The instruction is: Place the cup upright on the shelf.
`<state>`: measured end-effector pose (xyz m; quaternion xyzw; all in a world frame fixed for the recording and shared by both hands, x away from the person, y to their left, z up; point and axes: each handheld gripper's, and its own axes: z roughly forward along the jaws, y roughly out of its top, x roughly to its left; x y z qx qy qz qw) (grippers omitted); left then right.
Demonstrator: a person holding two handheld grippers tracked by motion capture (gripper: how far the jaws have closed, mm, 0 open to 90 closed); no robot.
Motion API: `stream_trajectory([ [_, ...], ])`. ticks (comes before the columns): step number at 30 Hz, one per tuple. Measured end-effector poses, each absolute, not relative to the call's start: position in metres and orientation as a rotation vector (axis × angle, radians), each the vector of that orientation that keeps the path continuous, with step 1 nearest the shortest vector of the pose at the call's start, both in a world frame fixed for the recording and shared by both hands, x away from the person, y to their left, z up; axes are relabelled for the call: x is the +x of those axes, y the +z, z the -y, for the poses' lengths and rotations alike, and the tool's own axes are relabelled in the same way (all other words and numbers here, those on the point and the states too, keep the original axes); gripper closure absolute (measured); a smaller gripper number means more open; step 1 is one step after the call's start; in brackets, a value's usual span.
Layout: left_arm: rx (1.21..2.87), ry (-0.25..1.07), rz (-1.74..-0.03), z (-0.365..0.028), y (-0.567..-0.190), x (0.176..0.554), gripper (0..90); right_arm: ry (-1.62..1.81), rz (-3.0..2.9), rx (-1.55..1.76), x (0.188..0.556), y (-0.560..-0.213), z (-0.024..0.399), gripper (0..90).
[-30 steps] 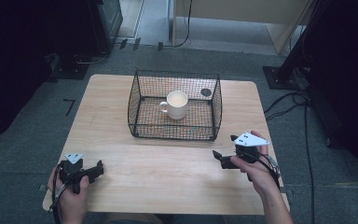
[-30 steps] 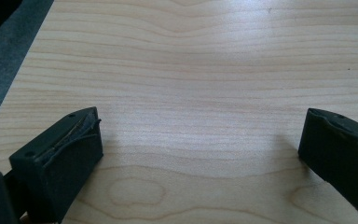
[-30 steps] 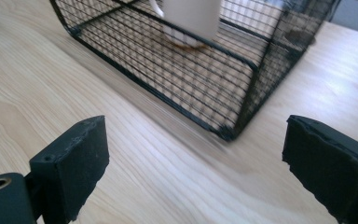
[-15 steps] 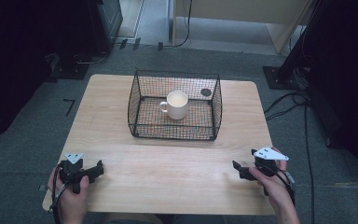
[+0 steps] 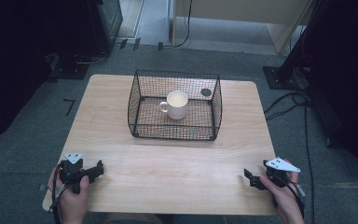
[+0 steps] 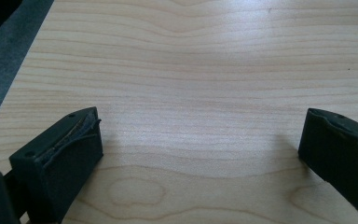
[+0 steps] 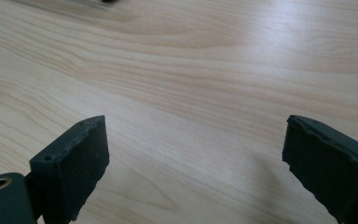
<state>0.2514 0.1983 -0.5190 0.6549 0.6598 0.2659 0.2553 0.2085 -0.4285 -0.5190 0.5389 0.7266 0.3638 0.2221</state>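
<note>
A white mug (image 5: 176, 104) stands upright inside a black wire basket (image 5: 135, 105) at the middle back of the wooden table (image 5: 168, 163). My left gripper (image 5: 99, 168) rests near the table's front left corner, held by a hand, and is open. My right gripper (image 5: 249, 178) sits near the front right corner, also held by a hand and open. In the left gripper view the left gripper (image 6: 200, 140) has its jaws wide apart over bare wood. In the right gripper view the right gripper (image 7: 196, 149) likewise has nothing between its jaws.
A small dark round thing (image 5: 206, 92) lies in the basket's back right corner. Cables (image 5: 293, 100) run over the grey floor to the right of the table. Dark equipment stands (image 5: 79, 65) sit beyond the back left corner.
My right gripper has moved down and to the right, from beside the basket's front right to the table's front right corner. The left gripper has stayed put.
</note>
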Motion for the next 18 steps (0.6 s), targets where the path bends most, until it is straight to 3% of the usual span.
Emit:
stream_trajectory([
  [18, 1.778, 0.722, -1.792, -0.1983, -0.5190, 0.2514, 0.0, 0.876, -1.998, 1.554, 0.1990, -0.5263, 0.4382, 5.6],
])
